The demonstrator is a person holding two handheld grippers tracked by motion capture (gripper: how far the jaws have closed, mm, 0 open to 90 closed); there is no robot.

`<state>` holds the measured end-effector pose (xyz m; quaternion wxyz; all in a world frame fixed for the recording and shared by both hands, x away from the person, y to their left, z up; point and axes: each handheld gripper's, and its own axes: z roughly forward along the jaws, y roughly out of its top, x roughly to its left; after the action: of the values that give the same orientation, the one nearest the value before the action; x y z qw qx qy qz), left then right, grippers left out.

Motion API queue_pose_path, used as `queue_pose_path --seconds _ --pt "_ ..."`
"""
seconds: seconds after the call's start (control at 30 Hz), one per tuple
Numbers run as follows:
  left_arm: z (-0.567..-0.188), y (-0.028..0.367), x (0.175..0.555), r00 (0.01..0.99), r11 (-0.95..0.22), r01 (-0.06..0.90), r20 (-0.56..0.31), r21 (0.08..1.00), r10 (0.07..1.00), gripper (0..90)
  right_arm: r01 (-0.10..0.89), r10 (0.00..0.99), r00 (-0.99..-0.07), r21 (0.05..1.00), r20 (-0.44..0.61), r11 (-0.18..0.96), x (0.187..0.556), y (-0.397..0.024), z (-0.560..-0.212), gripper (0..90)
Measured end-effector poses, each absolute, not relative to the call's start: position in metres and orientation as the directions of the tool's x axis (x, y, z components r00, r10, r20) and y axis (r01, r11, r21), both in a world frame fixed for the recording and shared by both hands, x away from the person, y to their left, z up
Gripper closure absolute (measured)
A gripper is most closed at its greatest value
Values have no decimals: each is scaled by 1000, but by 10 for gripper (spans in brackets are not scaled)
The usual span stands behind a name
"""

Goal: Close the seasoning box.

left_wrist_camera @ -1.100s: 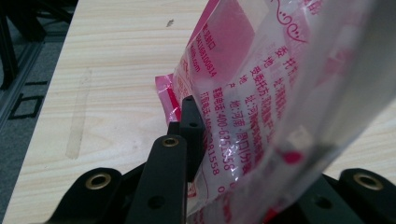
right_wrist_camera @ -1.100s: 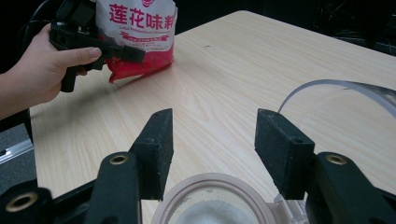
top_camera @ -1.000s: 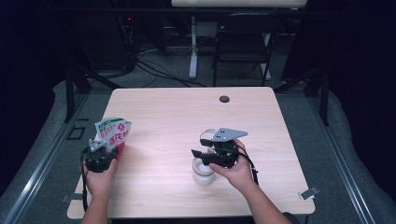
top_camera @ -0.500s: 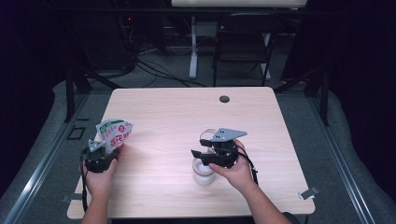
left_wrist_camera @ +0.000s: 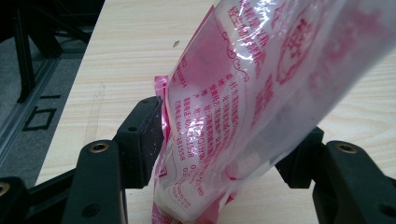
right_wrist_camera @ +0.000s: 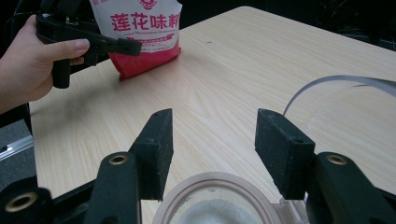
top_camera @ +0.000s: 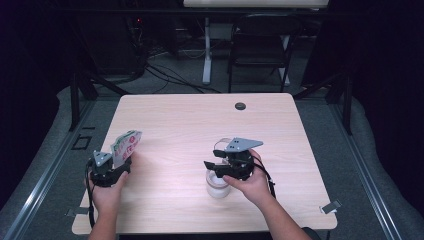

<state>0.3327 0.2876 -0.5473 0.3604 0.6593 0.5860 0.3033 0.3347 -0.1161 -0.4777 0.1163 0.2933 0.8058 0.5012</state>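
Note:
A pink-and-white seasoning bag (top_camera: pixel 126 145) stands tilted on the wooden table (top_camera: pixel 190 125) at the left. My left gripper (top_camera: pixel 119 161) sits at its base. In the left gripper view the bag (left_wrist_camera: pixel 243 93) is between the jaws of my left gripper (left_wrist_camera: pixel 224 135), which have just been opening; the pads are spread and do not squeeze it. My right gripper (top_camera: pixel 212 166) hovers open over an open jar (top_camera: pixel 218 186). In the right gripper view my right gripper (right_wrist_camera: pixel 212 135) has its pads apart just above the jar's rim (right_wrist_camera: pixel 215 179), with white powder inside. The bag (right_wrist_camera: pixel 144 37) appears beyond.
A small black round disc (top_camera: pixel 240 106) lies near the table's far edge. A dark chair (top_camera: pixel 260 50) and cables stand on the floor beyond the table. A clear curved strip (right_wrist_camera: pixel 327 81) arcs over the table by my right gripper.
The left gripper's jaws have spread apart around the bag, and the bag has sunk and tipped a little to the right. The right gripper and jar have not moved.

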Motion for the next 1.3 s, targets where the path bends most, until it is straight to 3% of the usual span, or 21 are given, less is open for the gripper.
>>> queue_pose_path --seconds 1.3 --pt "-539 246 323 273 -185 513 45 838 961 400 350 589 -802 877 100 328 333 -116 -476 462"
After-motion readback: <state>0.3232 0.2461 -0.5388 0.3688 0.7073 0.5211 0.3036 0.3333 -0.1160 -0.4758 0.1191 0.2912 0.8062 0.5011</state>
